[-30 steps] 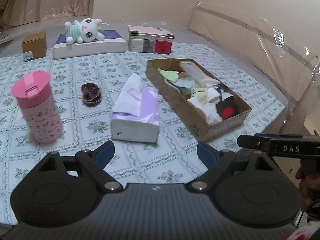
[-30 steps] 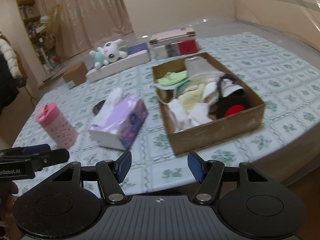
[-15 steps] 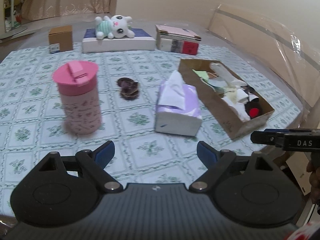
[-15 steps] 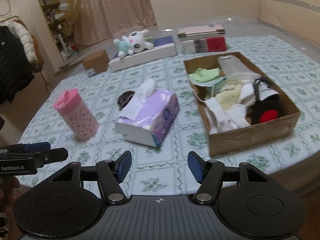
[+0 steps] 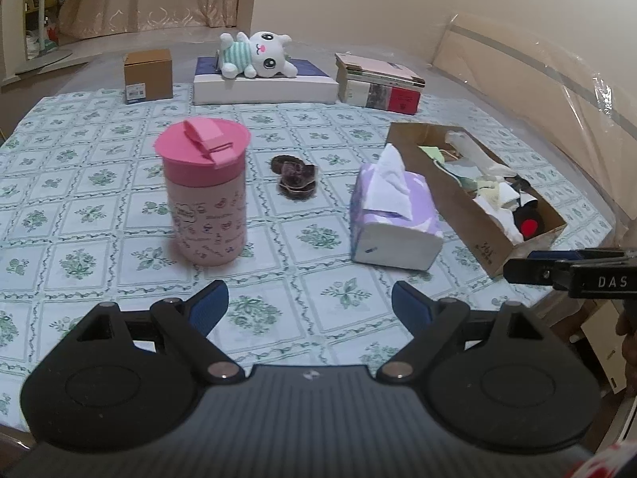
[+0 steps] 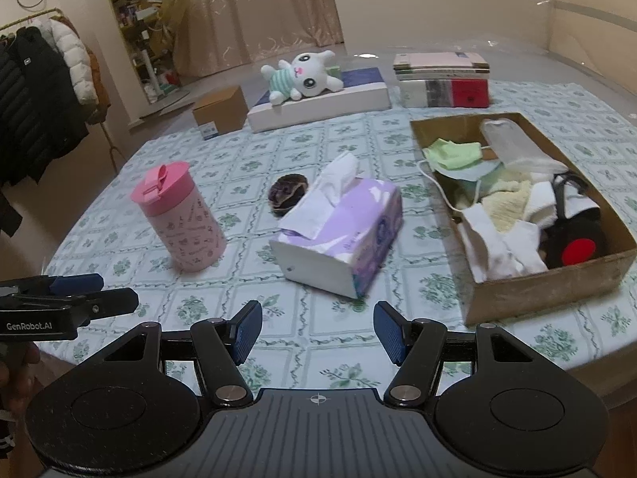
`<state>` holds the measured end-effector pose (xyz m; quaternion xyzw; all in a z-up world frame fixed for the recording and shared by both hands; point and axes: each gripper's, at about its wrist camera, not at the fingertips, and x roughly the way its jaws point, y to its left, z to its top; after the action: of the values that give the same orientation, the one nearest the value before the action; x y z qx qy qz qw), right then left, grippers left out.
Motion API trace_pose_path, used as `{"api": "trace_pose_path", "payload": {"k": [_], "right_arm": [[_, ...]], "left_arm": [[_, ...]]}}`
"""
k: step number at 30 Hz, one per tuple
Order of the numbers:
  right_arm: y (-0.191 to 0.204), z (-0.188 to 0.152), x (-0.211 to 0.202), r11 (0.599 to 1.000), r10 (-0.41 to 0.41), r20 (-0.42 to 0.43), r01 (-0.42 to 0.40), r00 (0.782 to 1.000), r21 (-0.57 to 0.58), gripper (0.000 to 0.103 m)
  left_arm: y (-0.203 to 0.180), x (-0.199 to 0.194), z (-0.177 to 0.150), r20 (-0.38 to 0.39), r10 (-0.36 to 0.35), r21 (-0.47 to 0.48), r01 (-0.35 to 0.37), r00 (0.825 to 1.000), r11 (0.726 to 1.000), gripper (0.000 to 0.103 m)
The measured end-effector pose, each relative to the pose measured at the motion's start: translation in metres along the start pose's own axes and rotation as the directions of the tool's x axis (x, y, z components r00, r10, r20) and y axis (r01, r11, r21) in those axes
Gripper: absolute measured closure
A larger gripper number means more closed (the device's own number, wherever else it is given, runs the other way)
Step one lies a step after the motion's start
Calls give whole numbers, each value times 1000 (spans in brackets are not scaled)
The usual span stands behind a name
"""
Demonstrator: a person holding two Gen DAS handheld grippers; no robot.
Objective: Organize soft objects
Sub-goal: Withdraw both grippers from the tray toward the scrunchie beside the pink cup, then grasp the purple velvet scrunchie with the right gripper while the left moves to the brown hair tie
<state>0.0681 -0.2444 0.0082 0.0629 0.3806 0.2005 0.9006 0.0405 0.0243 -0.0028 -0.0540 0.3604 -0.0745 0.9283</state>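
A cardboard box full of cloths, socks and a face mask sits at the table's right. A purple tissue pack lies at the centre, with a dark brown scrunchie behind it. At the back a white plush toy lies on a flat white box. My left gripper hangs open above the table's front edge, nothing between its fingers. My right gripper is open too, in front of the tissue pack and empty. Each gripper appears in the other's view, at the edge.
A pink lidded tumbler stands left of centre. A small brown carton and a stack of books line the back edge. Coats hang on a rack at far left. A floral cloth covers the table.
Both views have swung so the tumbler, tissue pack and box slid rightward across the frames. Both grippers stayed open at the same width, and nothing was taken hold of.
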Motion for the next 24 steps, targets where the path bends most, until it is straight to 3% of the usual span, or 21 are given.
{"api": "trace_pose_path", "payload": {"k": [13,24], "right_arm": [[38,17,37,991,43,-25,-46,999,-128,41],[54,78,92,936,88,-40,-97,995,-338,41]], "left_arm": [[48,-2,11,15,48,24,-48,999,999,16],[122,-9,88,52,49,180,-58,997,982,16]]}}
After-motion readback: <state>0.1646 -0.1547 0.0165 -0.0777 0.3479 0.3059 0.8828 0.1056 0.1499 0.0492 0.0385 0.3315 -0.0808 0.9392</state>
